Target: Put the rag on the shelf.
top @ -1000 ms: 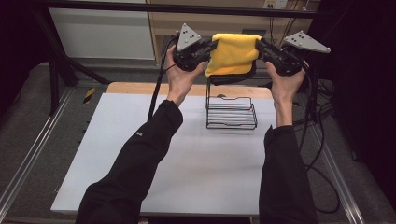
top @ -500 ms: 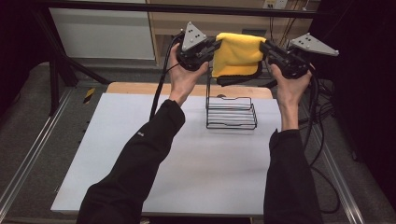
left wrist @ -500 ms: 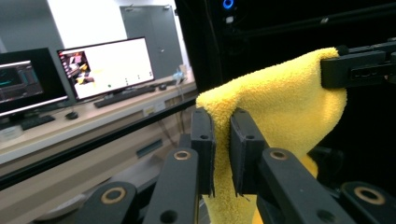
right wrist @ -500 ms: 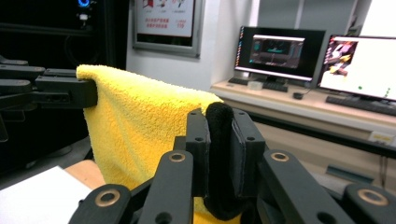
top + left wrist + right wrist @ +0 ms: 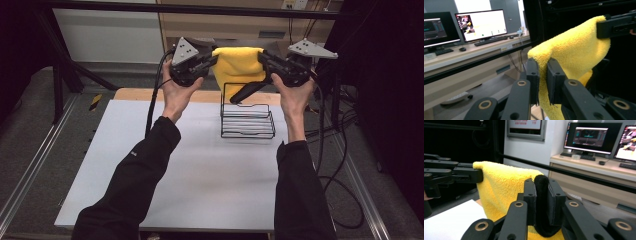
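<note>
**Q:** What are you doing at the table here?

**A:** I am holding a yellow towel [image 5: 238, 67] stretched between my two grippers, up in the air above the far edge of the white table [image 5: 190, 170]. My left gripper [image 5: 209, 61] is pinching one top corner; in the left gripper view its jaws are pressed onto the cloth's edge [image 5: 541, 60]. My right gripper [image 5: 264, 57] is pinching the other corner, and in the right gripper view a black strip [image 5: 541, 202], a strap or trim I cannot identify, is sitting between its jaws along with the cloth.

**Q:** And the wire rack?

**A:** The black wire rack [image 5: 247, 120] is standing on the table below and slightly in front of the towel. Its upright back frame is rising just in front of the hanging cloth. Nothing is lying in its tray.

**Q:** How far along are you judging this to be?

**A:** I am reading it as midway. The towel is lifted, spread and lined up over the rack, but not draped on the frame or laid in the tray yet. What is remaining, I am guessing, is lowering it onto the rack and letting both corners go.
</note>
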